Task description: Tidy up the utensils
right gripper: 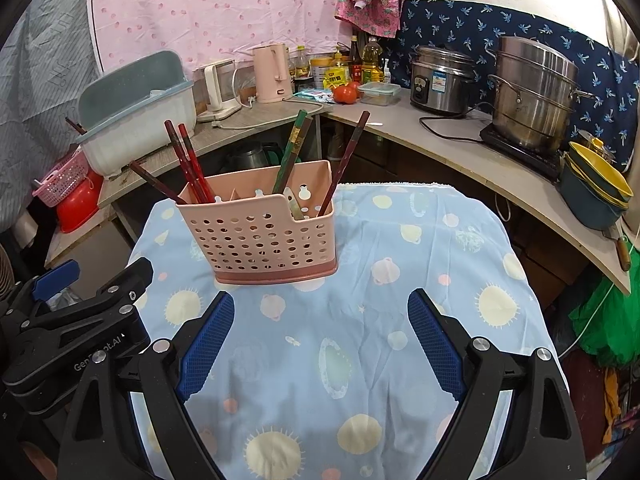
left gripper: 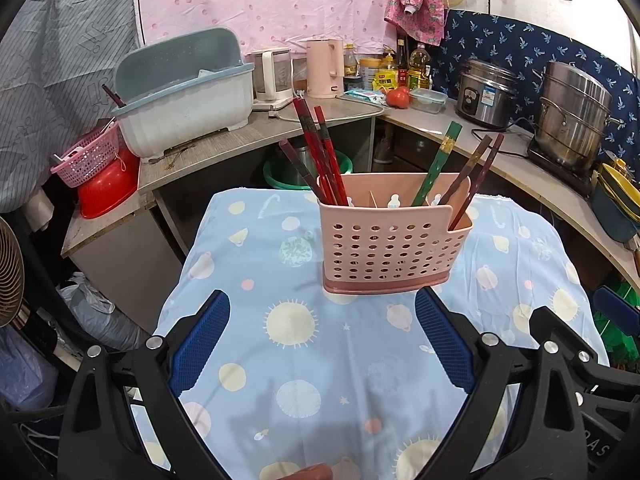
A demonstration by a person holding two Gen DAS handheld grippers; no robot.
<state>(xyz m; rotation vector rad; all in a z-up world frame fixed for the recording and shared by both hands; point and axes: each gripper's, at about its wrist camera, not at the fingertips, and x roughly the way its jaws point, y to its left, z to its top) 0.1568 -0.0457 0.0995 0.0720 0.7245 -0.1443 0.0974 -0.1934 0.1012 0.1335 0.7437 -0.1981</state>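
Note:
A pink perforated utensil holder (left gripper: 390, 248) stands on a table covered with a blue planet-print cloth (left gripper: 320, 360); it also shows in the right wrist view (right gripper: 260, 240). Red chopsticks (left gripper: 320, 148) lean in its left compartment, a green chopstick (left gripper: 438, 162) in the middle, dark brown chopsticks (left gripper: 476, 172) at the right. My left gripper (left gripper: 322, 332) is open and empty, just in front of the holder. My right gripper (right gripper: 320, 336) is open and empty, in front and to the right of the holder. The left gripper's body (right gripper: 80, 320) shows at the right view's left edge.
Behind the table a counter holds a grey-blue dish rack (left gripper: 180, 92), kettles (left gripper: 324, 66), bottles, a tomato (left gripper: 398, 98), a rice cooker (left gripper: 486, 92) and a steel pot (left gripper: 572, 120). A pink basket (left gripper: 86, 156) sits on a red basin at the left. Stacked bowls (right gripper: 596, 196) sit at the right.

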